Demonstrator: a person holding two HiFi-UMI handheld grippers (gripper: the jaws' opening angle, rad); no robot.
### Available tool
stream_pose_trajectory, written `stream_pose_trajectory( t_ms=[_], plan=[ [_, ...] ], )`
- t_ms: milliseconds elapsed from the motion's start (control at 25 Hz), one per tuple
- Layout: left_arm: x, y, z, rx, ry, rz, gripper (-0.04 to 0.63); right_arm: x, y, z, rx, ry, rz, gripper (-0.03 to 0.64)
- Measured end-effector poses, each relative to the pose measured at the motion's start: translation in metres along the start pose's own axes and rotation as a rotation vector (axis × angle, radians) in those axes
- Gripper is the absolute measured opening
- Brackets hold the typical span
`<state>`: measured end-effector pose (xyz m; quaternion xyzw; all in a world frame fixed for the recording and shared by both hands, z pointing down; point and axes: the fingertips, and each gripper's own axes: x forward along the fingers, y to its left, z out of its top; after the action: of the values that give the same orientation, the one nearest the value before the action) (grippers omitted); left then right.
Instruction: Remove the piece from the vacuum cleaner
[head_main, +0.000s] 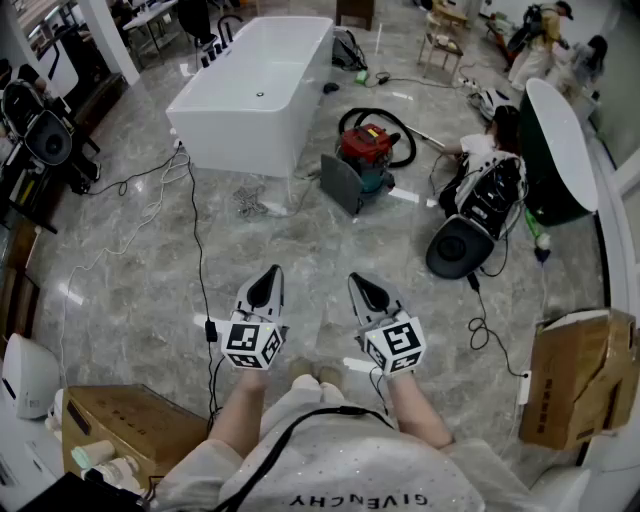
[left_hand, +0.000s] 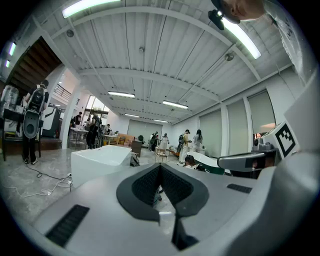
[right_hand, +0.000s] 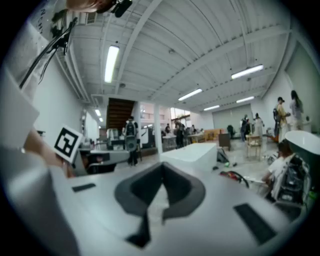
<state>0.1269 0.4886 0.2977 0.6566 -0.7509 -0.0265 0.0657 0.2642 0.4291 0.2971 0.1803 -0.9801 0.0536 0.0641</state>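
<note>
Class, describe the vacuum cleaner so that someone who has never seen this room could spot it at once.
Find the big white bathtub standing on the grey marble floor. Just right of its near end sits the vacuum cleaner, low and squat, with a black hose looped behind it. Its red top sets it apart from the white and black gear around it.

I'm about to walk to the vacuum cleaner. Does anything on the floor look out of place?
Loose cables snake over the floor beside the white bathtub, left of the red vacuum cleaner; probably a trip hazard.
</note>
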Motion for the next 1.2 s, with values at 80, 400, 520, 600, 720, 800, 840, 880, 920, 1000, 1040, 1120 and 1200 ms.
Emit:
stream_pose_trajectory(
  t_ms=[80, 400, 520, 600, 720, 800, 840, 880, 920, 1000, 1040, 1120, 1200],
  plan=[
    [-0.005, -0.004, -0.001, 0.005, 0.006, 0.003, 0.020, -0.007, 0.002, -0.001, 0.001, -0.007, 0.004, 0.014],
    [-0.013, -0.010, -0.010, -0.001, 0.031, 0.028, 0.020, -0.015, -0.004, -0.014, 0.023, -0.002, -0.003, 0.014],
    [-0.002, -0.007, -0.016, -0.003, 0.041, 0.019, 0.020, -0.010, -0.011, -0.021, 0.022, 0.013, -0.010, 0.014],
    [0.010, -0.002, -0.020, -0.007, 0.042, 0.009, 0.020, -0.002, -0.019, -0.026, 0.028, 0.016, -0.017, 0.014],
    [0.032, 0.011, -0.023, -0.008, 0.046, -0.017, 0.020, 0.018, -0.030, -0.029, 0.037, 0.015, -0.033, 0.014],
    [0.049, 0.022, -0.023, -0.012, 0.051, -0.036, 0.020, 0.036, -0.037, -0.027, 0.044, 0.016, -0.051, 0.014],
    [0.059, 0.029, -0.022, -0.015, 0.053, -0.045, 0.020, 0.047, -0.041, -0.025, 0.046, 0.018, -0.059, 0.014],
    [0.068, 0.037, -0.022, -0.017, 0.055, -0.053, 0.020, 0.058, -0.044, -0.024, 0.046, 0.021, -0.067, 0.014],
    [0.078, 0.047, -0.022, -0.019, 0.060, -0.061, 0.020, 0.071, -0.046, -0.024, 0.046, 0.025, -0.072, 0.014],
    [0.096, 0.068, -0.022, -0.023, 0.073, -0.077, 0.020, 0.097, -0.050, -0.021, 0.043, 0.037, -0.080, 0.014],
    [0.106, 0.079, -0.022, -0.026, 0.079, -0.086, 0.020, 0.110, -0.052, -0.019, 0.041, 0.042, -0.086, 0.014],
    [0.126, 0.099, -0.020, -0.034, 0.086, -0.108, 0.020, 0.134, -0.059, -0.016, 0.043, 0.052, -0.107, 0.014],
    [0.144, 0.116, -0.020, -0.042, 0.098, -0.130, 0.020, 0.155, -0.067, -0.015, 0.052, 0.064, -0.135, 0.014]
  ],
)
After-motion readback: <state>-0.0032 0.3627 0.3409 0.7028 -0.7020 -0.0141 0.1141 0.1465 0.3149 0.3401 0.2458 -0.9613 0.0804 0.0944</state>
